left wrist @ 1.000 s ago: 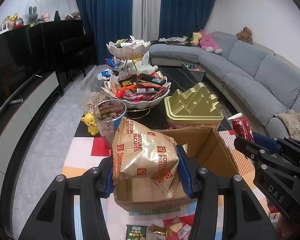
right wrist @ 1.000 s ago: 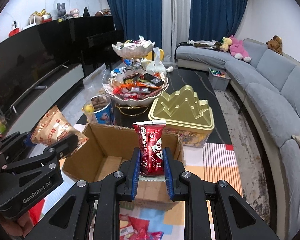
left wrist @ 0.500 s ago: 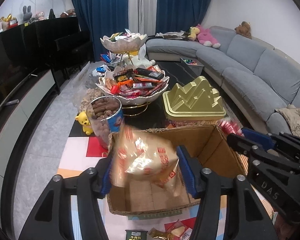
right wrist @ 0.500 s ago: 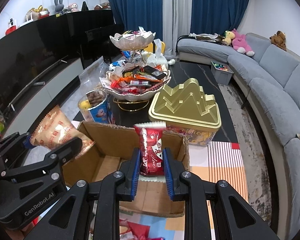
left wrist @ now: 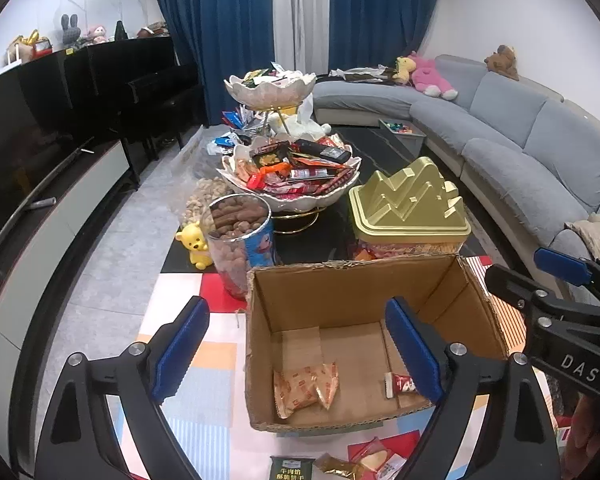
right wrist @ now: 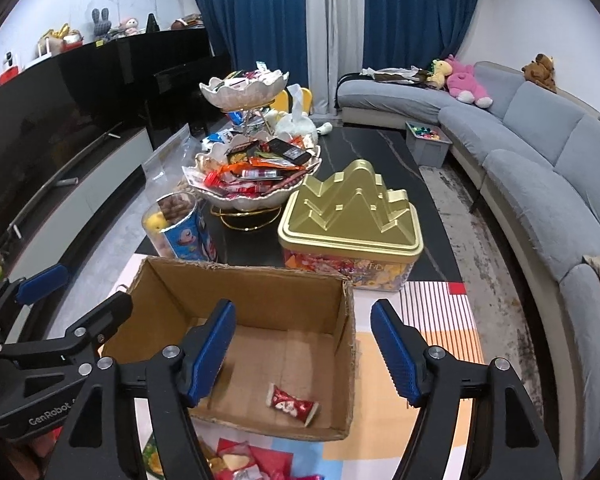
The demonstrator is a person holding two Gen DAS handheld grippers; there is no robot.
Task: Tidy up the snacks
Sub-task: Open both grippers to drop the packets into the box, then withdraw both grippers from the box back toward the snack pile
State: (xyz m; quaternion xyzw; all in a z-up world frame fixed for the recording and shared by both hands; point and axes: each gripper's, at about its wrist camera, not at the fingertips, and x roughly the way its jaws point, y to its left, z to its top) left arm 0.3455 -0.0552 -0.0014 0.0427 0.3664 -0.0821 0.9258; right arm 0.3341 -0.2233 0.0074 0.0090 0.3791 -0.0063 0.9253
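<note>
An open cardboard box (left wrist: pixel 352 280) (right wrist: pixel 240 284) stands on the patterned mat in front of both grippers. On its floor lie an orange biscuit packet (left wrist: pixel 304 388) and a red wrapped snack (left wrist: pixel 398 384) (right wrist: pixel 292 400). My left gripper (left wrist: pixel 296 308) hangs over the box's near left side, jaws opening, nothing between the blue pads. My right gripper (right wrist: pixel 302 308) hangs over the box's near right corner, jaws also opening and empty. Each gripper shows at the edge of the other's view: the right gripper (left wrist: pixel 516 264), the left gripper (right wrist: pixel 96 286).
Behind the box stand a gold tin (left wrist: pixel 408 208), a tiered bowl of snacks (left wrist: pixel 292 184) and a jar of nuts (left wrist: pixel 240 240). Loose snack packets (left wrist: pixel 292 468) (right wrist: pixel 236 456) lie on the mat nearest me. A grey sofa runs along the right, a TV cabinet along the left.
Both grippers opened. The biscuit packet left the left jaws and the red snack left the right jaws; both now lie on the box floor.
</note>
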